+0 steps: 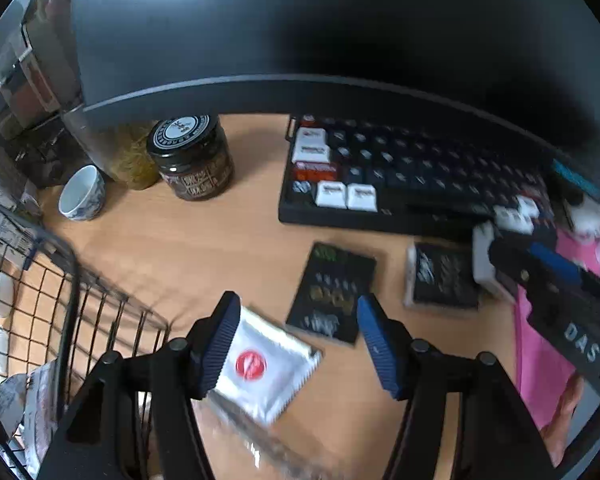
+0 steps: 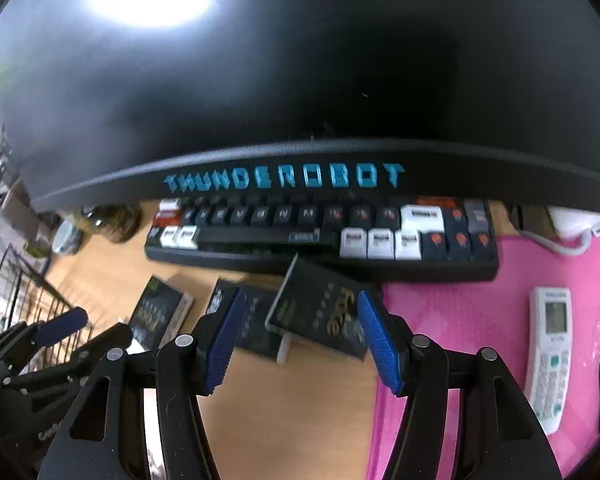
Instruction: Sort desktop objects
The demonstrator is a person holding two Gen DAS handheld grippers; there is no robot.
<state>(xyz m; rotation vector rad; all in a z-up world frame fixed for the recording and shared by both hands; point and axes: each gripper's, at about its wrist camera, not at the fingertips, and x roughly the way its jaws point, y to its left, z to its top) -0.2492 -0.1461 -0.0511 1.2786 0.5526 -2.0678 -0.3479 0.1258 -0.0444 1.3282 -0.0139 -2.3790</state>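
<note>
My left gripper (image 1: 297, 308) is open over the wooden desk. A silver sachet with a red dot (image 1: 260, 364) lies between its jaws, against the left pad and clear of the right one. My right gripper (image 2: 302, 304) is shut on a black box with gold lettering (image 2: 316, 312), which hangs tilted above the desk in front of the keyboard (image 2: 320, 256). Two more black boxes rest on the wood: one (image 1: 332, 292) just beyond my left fingers, another (image 1: 444, 276) near the right gripper (image 1: 512, 256). In the right wrist view the left gripper (image 2: 88, 332) shows at lower left.
A black wire basket (image 1: 60, 280) with some packets stands at the left. A dark jar (image 1: 192, 156) and a small white cup (image 1: 82, 192) sit under the monitor (image 1: 300, 40). A pink mat (image 2: 480, 320) at the right carries a white remote (image 2: 550, 356).
</note>
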